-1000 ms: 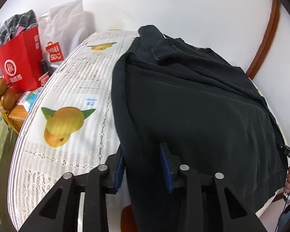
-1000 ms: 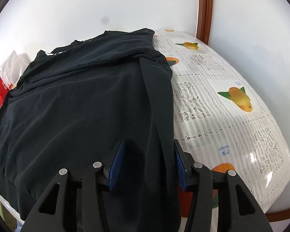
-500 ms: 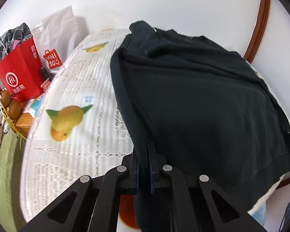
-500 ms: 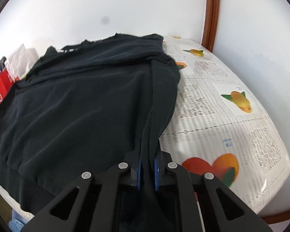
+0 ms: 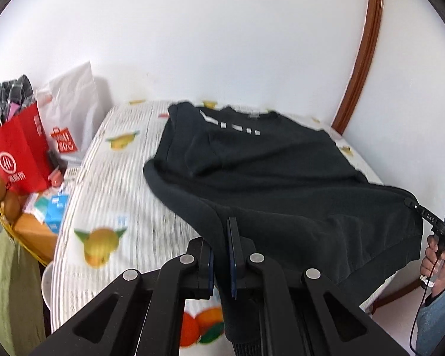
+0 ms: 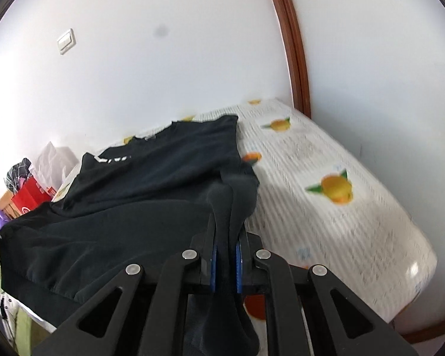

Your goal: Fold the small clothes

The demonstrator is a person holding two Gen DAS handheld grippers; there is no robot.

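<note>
Tongs both clamped on the black sweatshirt (image 5: 270, 178) hem: left tongs (image 5: 221, 255) on the left corner, right tongs (image 6: 225, 255) on the right. Rest of it lies on the surface (image 5: 127, 207). I carry both corners level toward the collar, keep the hem taut, set down square. Red bag (image 5: 20, 157) holds dark checked cloth; white bag (image 5: 71, 112) contents hidden

A black sweatshirt (image 5: 270, 172) is spread over the table — white lettering is seen near its collar. Its near hem is lifted off the surface at both corners — the far part lies flat.
</note>
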